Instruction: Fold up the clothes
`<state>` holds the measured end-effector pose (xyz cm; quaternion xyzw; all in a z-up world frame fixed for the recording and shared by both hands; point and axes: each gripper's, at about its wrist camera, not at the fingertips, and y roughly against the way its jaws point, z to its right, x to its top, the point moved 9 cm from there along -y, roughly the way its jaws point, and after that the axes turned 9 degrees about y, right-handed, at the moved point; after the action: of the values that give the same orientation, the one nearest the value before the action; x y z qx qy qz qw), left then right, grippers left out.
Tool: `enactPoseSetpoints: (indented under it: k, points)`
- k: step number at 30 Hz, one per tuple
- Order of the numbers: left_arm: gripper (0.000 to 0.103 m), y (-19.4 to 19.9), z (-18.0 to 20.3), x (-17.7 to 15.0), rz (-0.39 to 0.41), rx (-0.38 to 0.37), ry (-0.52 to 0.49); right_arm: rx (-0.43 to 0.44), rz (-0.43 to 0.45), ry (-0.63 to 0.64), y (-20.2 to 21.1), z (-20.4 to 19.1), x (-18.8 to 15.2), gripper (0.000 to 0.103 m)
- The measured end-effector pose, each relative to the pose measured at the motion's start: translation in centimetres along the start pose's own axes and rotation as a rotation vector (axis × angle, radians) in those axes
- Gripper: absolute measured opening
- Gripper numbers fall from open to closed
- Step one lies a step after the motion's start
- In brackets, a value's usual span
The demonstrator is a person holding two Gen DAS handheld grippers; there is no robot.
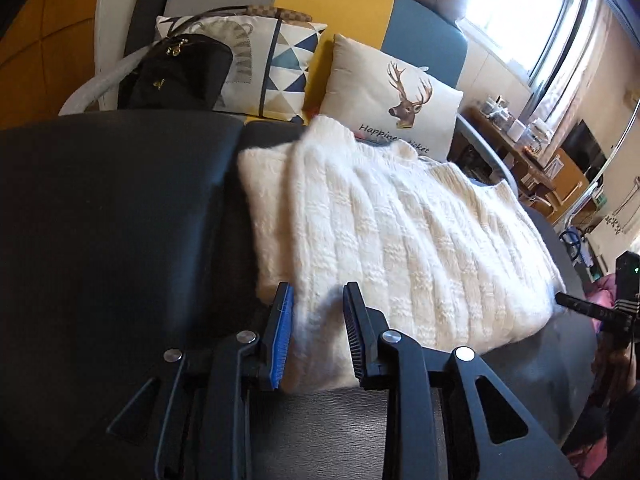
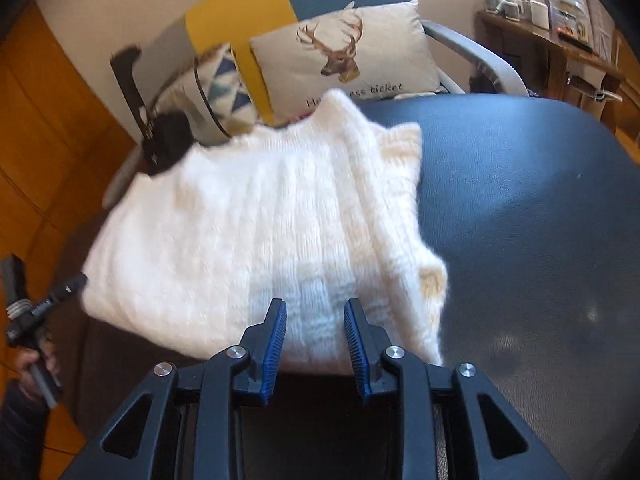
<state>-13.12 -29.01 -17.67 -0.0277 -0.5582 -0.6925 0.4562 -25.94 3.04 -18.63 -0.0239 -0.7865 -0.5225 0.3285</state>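
While the white knitted sweater [image 1: 392,232] lies folded in a thick, layered slab on the dark leather seat [image 1: 112,208], both grippers hang over its near edge with nothing caught in them. Furthest left in the left wrist view sit a black handbag [image 1: 180,68] and a triangle-patterned cushion [image 1: 280,60], then the deer cushion [image 1: 396,92] just behind the sweater's collar. The left gripper [image 1: 318,320] stands partly parted, blue pads [image 1: 282,332] either side of the near left corner but not pressing on it. Further right, the right gripper [image 2: 316,332] is likewise partly parted above the near hem, apart from the knit.

Judging by its fuzzy, chunky rib, the sweater should be soft, light and floppy, with no stiffness to hold a crease; it will likely sag and slide over the smooth leather if dragged. The loose fibres may snag on the ridged pads. A firm pinch through all layers at the two near corners looks the safest hold for another fold.
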Motion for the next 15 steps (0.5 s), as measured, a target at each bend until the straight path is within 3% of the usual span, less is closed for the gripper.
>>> enactPoseSetpoints:
  k: [6, 8, 12, 15]
  points:
    - [0.028, 0.2, 0.5, -0.5, -0.013, -0.043, 0.021, -0.040, 0.043, 0.031, 0.7, -1.1, 1.1, 0.030]
    - [0.028, 0.2, 0.9, -0.7, -0.020, -0.059, 0.017, -0.010, 0.064, 0.053, 1.3, -2.7, 2.3, 0.030]
    - [0.028, -0.1, 1.1, -0.8, -0.026, -0.085, 0.030, 0.162, 0.037, 0.138, -0.1, -9.6, 4.8, 0.030]
    - [0.028, -0.3, 0.6, -0.9, -0.030, -0.107, 0.078, 0.327, -0.061, 0.202, -3.5, -15.9, 6.9, 0.030]
